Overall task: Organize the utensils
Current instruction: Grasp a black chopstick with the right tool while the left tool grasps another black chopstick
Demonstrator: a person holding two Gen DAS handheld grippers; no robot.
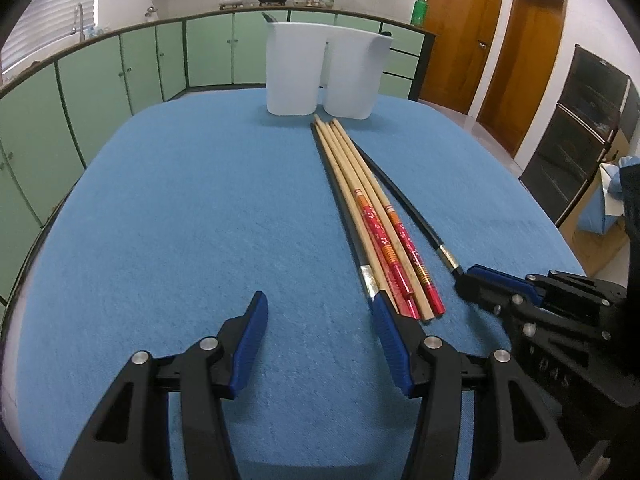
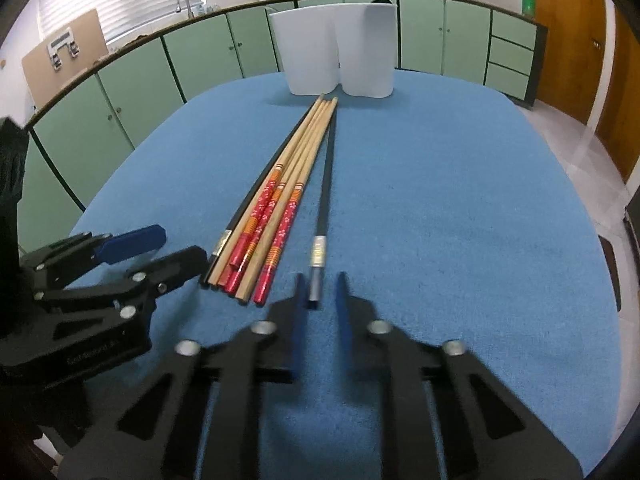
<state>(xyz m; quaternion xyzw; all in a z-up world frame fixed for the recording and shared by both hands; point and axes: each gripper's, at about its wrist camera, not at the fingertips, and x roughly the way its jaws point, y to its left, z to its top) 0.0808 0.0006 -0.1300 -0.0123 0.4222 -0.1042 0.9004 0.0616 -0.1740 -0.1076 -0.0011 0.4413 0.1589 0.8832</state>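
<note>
Several chopsticks lie lengthwise on the blue tablecloth [image 1: 180, 220]: wooden ones with red patterned ends [image 1: 384, 236] [image 2: 276, 216], one black chopstick [image 1: 344, 208] [image 2: 248, 208] against their left side, and a second black chopstick [image 1: 404, 200] [image 2: 324, 188] apart on the right. A white two-compartment holder [image 1: 324, 72] [image 2: 336, 56] stands at the far end. My left gripper [image 1: 320, 312] is open, its right finger [image 1: 390, 336] touching the near ends of the bundle. My right gripper [image 2: 318, 292] is narrowly open around the silver end of the separate black chopstick, blurred; it also shows in the left wrist view [image 1: 472, 280].
The tablecloth [image 2: 460, 220] covers a rounded table. Green kitchen cabinets [image 1: 100, 80] run behind it, with wooden doors [image 1: 460, 32] and a dark cabinet [image 1: 580, 140] at right. The left gripper shows in the right wrist view [image 2: 160, 248].
</note>
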